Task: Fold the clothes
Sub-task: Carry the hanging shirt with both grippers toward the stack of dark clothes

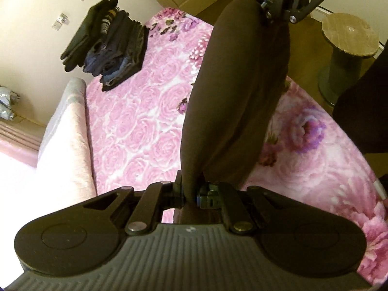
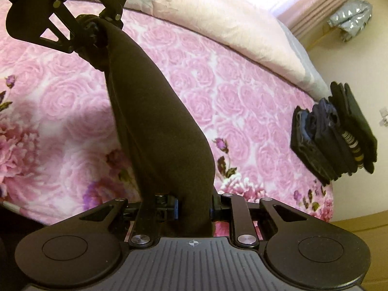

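Both grippers clamp the dark garment [image 1: 237, 92]: left gripper [image 1: 191, 194] pinches 1 end, right gripper [image 2: 194, 208] the other; it hangs stretched above the floral bedspread [image 1: 135, 126], probably for laying flat; folded stack [image 2: 334, 133] waits aside.

One dark brown soft fabric garment [image 1: 242, 92] stretches between two black two-finger grippers, the left gripper [image 1: 191, 194] and the right gripper [image 1: 276, 12]. One stack of folded dark clothes [image 1: 109, 46] lies ahead-left of the left tool. One round brown-topped stool [image 1: 346, 51] stands ahead-right. One pale pink pillow [image 1: 65, 140] lies left.
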The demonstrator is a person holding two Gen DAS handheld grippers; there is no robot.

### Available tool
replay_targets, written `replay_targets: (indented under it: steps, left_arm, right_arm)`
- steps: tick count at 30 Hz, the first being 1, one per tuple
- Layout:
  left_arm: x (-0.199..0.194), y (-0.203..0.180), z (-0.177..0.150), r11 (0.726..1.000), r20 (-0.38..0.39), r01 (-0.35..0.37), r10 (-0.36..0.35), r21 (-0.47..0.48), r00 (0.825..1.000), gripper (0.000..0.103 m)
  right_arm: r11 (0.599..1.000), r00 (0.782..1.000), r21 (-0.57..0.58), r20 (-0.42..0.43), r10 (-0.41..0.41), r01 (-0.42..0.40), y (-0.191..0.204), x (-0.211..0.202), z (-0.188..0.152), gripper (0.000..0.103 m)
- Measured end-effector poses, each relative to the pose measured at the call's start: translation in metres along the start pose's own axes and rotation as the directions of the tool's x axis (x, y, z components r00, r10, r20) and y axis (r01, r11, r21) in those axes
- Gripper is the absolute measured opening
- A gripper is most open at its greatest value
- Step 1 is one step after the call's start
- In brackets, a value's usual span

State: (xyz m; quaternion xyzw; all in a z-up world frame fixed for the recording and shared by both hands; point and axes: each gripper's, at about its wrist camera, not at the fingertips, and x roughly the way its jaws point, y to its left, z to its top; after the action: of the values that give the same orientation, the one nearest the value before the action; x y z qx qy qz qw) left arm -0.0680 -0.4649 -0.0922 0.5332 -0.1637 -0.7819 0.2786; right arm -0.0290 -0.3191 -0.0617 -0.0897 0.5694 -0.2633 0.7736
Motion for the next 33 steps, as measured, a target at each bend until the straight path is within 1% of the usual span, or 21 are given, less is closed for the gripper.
replay_targets:
  steps: [4,7,11,13,18,22,23,29,33]
  left_arm:
    - [-0.015,0.002,0.009,0.999,0.006,-0.038,0.038,0.005,0.999,0.007]
    - [-0.017,0.010,0.026,0.998,0.007,-0.058,0.057,0.003,0.998,0.007]
    - [-0.017,0.021,0.051,0.997,0.010,-0.082,0.082,0.001,0.997,0.007]
    - [-0.011,0.028,0.072,0.996,0.013,-0.087,0.087,-0.001,0.996,0.007]
    - [0.020,0.046,0.141,0.996,0.018,-0.092,0.092,-0.007,0.996,0.007]
    - [0.052,0.056,0.210,0.997,0.027,-0.073,0.072,0.021,0.997,0.007]
    - [0.059,0.060,0.223,0.997,0.034,-0.074,0.073,0.024,0.997,0.007]
    - [0.087,0.097,0.278,0.992,0.089,-0.122,0.119,0.022,0.989,0.007]
    - [0.105,0.122,0.315,0.988,0.126,-0.154,0.150,0.019,0.981,0.007]
  right_arm:
    - [1.000,1.000,0.007,0.017,-0.009,0.009,-0.005,-0.017,0.000,0.020]
    - [1.000,0.999,0.009,0.036,-0.018,0.018,-0.015,-0.025,-0.002,0.020]
    - [0.999,0.996,0.000,0.076,-0.046,0.046,-0.043,-0.033,-0.011,0.020]
    - [0.998,0.994,0.004,0.093,-0.063,0.063,-0.064,-0.036,-0.021,0.020]
    - [0.995,0.989,0.030,0.110,-0.094,0.091,-0.127,-0.037,-0.065,0.020]
    - [0.995,0.989,0.032,0.106,-0.100,0.097,-0.187,-0.035,-0.115,0.020]
    - [0.995,0.990,0.036,0.099,-0.099,0.096,-0.202,-0.036,-0.127,0.020]
    - [0.991,0.988,0.047,0.077,-0.131,0.128,-0.287,-0.045,-0.188,0.020]
    - [0.985,0.981,0.035,0.083,-0.174,0.172,-0.336,-0.044,-0.206,0.020]
